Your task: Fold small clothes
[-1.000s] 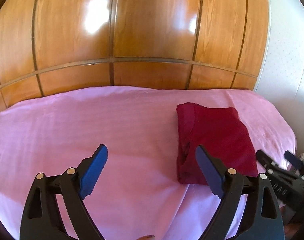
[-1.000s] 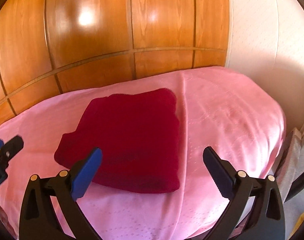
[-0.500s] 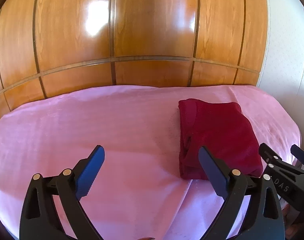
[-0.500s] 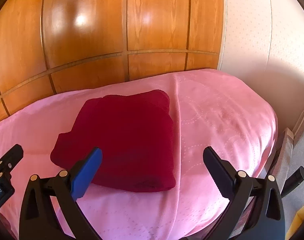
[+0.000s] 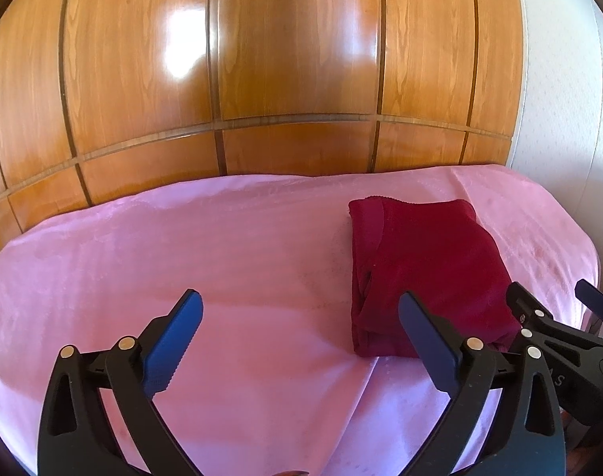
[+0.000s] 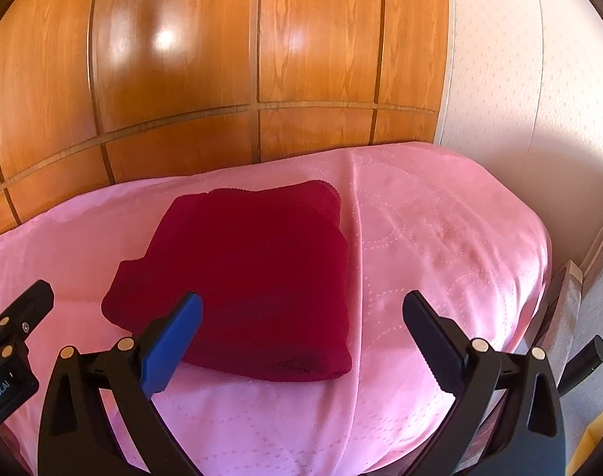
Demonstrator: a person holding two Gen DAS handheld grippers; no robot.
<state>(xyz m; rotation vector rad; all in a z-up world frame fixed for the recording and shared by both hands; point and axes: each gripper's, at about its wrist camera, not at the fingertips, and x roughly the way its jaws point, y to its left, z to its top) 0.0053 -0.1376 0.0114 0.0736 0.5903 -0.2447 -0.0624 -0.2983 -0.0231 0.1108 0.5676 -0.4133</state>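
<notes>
A dark red garment (image 5: 428,269) lies folded into a flat rectangle on the pink bedspread (image 5: 182,258), to the right of the middle; it also shows in the right wrist view (image 6: 258,277). My left gripper (image 5: 301,337) is open and empty, hovering above the cover to the left of the garment's near edge. My right gripper (image 6: 301,337) is open and empty, above the garment's near right corner. The right gripper also shows at the right edge of the left wrist view (image 5: 555,309).
A glossy wooden panelled wall (image 5: 262,79) stands right behind the bed. A white textured wall (image 6: 519,79) is on the right. The bed's right edge (image 6: 539,261) drops off to the floor, with a dark handle-like object (image 6: 583,361) beside it.
Both grippers have drawn back and risen slightly away from the folded garment, so it looks smaller and farther. Both stayed open. The garment has not moved.
</notes>
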